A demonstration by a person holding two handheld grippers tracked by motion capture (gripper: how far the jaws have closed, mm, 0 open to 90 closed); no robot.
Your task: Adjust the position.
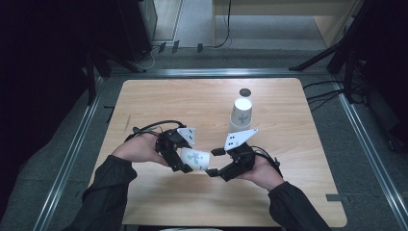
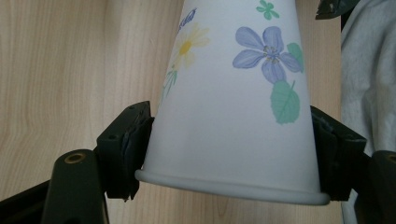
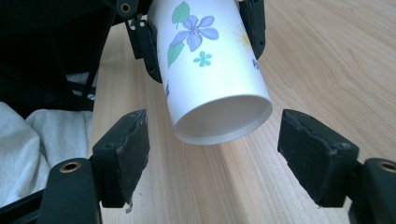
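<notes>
Flowered paper cup (image 1: 196, 159) held on its side above surface (image 1: 159, 96), clamped near rim by left gripper (image 1: 185, 161) jaws. Narrow bottom end pointed toward right gripper (image 1: 215, 171), whose jaws are spread apart, 1 each side of cup bottom, not touching. Second cup stack (image 1: 240, 114) seen upside down farther back, dark disc (image 1: 245, 91) just behind it.

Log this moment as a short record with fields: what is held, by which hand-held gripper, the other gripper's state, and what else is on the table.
held item: flowered paper cup, lying sideways above the table
holder: left hand-held gripper, jaws clamped on the cup near its rim
other gripper: right hand-held gripper, jaws open, either side of the cup's base end, not touching
also on table: upside-down paper cup stack; small dark round object beyond it
</notes>
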